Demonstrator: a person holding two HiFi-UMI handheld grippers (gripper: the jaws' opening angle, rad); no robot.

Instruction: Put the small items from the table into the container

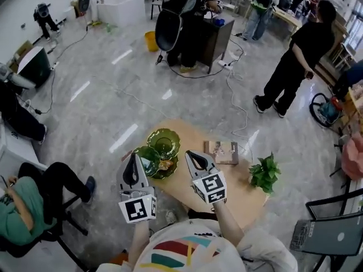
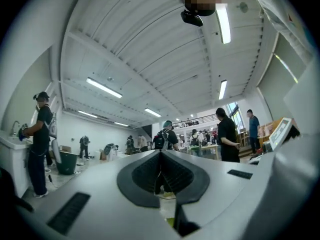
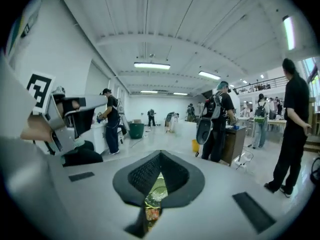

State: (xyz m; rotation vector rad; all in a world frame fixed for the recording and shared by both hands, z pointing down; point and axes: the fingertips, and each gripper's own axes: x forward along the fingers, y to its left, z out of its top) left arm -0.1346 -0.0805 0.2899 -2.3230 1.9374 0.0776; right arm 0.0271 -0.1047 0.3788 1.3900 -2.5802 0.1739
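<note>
Both grippers are held up above a small wooden table point(image 1: 193, 134). In the head view my left gripper point(image 1: 135, 156) and my right gripper point(image 1: 190, 153) hang side by side, jaws together, nothing in either. Below them, overlapping green glass dishes point(image 1: 163, 142) lie on the table, and one of them holds small brownish items point(image 1: 166, 165). The left gripper view looks out level across the room, with my left gripper point(image 2: 160, 153) shut. In the right gripper view my right gripper point(image 3: 160, 155) is shut, and a green dish point(image 3: 158, 191) shows below the pads.
A flat patterned box point(image 1: 222, 152) and a small potted plant point(image 1: 264, 173) share the table. A seated person point(image 1: 34, 200) is at the lower left and a standing person point(image 1: 298, 61) at the right. A black chair point(image 1: 334, 220) stands at the lower right. Cables run over the floor.
</note>
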